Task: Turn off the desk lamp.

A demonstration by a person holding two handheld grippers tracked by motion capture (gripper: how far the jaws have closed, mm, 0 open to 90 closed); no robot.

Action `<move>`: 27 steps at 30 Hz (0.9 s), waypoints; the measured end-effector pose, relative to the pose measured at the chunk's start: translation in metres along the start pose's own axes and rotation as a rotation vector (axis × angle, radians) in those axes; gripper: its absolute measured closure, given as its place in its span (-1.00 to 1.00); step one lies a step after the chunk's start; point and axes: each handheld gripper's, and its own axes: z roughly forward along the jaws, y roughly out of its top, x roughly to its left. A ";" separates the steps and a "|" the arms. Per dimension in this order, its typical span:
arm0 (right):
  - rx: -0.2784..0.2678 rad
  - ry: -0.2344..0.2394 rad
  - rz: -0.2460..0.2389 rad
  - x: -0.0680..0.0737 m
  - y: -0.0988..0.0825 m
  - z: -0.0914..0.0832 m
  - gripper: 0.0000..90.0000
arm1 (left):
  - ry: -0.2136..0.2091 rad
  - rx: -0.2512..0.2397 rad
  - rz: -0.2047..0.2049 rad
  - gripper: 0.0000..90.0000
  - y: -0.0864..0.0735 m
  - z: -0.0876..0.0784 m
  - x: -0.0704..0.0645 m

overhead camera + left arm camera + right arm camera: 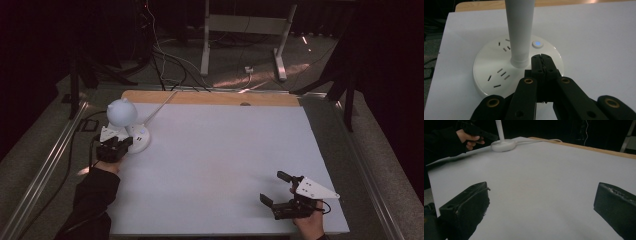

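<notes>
Meanwhile left gripper [543,60] fingers press together over the lamp base [499,75]; right gripper [282,189] fingers spread wide, empty.

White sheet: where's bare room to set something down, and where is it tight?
Most of the white sheet is bare: the whole middle and far right, between the lamp base and the right gripper. Crowded only at the far-left corner, where the lamp, its cord and the left gripper meet.

Each gripper, left gripper [114,148] and right gripper [283,196], is black with ridged jaws, brass-ringed pivot holes and a grey three-cornered top plate. The person wears dark long sleeves [92,197].
</notes>
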 end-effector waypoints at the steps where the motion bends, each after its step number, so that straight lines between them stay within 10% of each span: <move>1: -0.001 0.000 0.003 0.000 0.000 0.000 -1.00 | -0.003 -0.002 -0.005 1.00 0.001 -0.001 0.000; 12: -0.002 -0.002 0.005 -0.001 0.000 0.000 -1.00 | -0.053 -0.009 -0.028 0.84 0.010 -0.011 -0.004; 27: -0.002 -0.005 0.005 -0.001 0.000 0.000 -1.00 | -0.193 0.030 0.013 -0.62 0.018 -0.018 -0.022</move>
